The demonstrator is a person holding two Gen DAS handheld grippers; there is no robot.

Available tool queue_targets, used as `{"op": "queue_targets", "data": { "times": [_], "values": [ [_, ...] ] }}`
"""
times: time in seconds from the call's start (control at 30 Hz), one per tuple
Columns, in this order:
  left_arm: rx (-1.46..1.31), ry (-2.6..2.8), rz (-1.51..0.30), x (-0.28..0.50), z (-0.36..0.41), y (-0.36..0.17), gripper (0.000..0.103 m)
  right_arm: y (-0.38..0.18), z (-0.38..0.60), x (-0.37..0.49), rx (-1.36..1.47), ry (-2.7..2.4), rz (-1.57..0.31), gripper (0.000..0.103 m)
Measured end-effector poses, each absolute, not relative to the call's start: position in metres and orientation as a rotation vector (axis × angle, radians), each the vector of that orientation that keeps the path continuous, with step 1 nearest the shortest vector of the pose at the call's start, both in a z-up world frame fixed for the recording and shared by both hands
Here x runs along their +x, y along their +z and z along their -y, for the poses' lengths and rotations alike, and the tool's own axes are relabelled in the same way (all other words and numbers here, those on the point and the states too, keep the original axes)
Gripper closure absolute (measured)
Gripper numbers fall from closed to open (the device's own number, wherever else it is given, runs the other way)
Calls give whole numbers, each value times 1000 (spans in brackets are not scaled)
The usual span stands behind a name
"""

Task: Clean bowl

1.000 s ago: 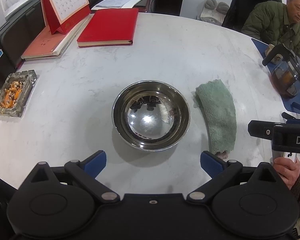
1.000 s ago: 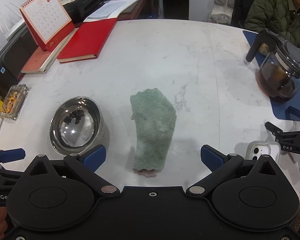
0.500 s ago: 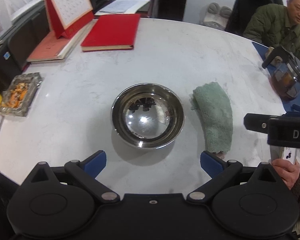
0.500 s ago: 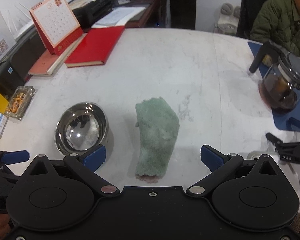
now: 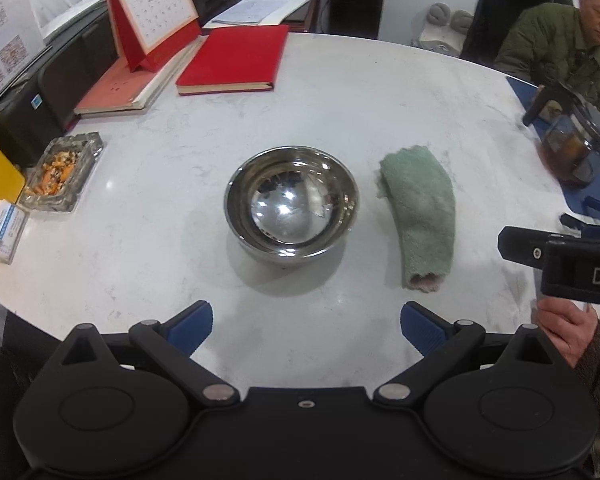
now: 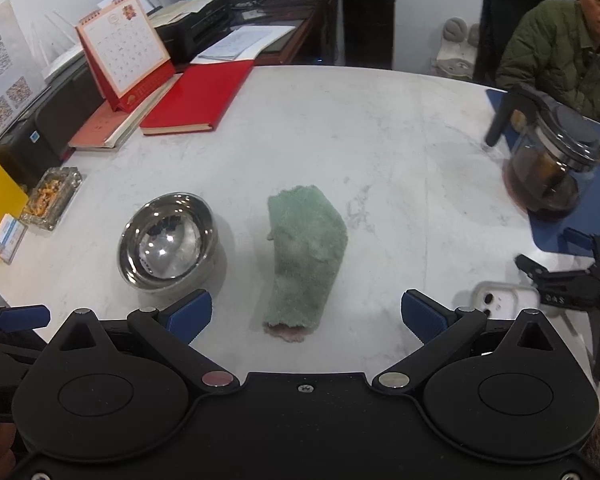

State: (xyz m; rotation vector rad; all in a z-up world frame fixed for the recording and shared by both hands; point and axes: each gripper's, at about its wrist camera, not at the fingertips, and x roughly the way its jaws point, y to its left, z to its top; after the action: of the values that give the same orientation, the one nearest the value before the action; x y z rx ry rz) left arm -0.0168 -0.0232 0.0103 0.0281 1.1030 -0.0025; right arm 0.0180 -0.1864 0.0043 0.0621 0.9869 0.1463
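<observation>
Bowl [image 5: 292,210] upright, centre frame; cloth [image 5: 420,216] folded just right of it on the counter [image 5: 340,100]. Left gripper [image 5: 306,320] and right gripper [image 6: 306,314] — jaws apart, empty. Stage unclear — before wiping or after.

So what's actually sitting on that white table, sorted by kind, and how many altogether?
Bowl: 1
Cloth: 1
Books: 2
Calendar: 1
Ashtray: 1
Teapot: 1
Phone: 1
Card box: 1
Total: 9
</observation>
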Motion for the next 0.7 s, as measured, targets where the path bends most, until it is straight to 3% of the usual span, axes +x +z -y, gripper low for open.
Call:
{"op": "queue_targets", "data": {
  "times": [0.7],
  "values": [
    [37, -62, -1080, -38, -11, 13, 2, 15, 153, -9, 53, 46, -928, 0]
  ]
}}
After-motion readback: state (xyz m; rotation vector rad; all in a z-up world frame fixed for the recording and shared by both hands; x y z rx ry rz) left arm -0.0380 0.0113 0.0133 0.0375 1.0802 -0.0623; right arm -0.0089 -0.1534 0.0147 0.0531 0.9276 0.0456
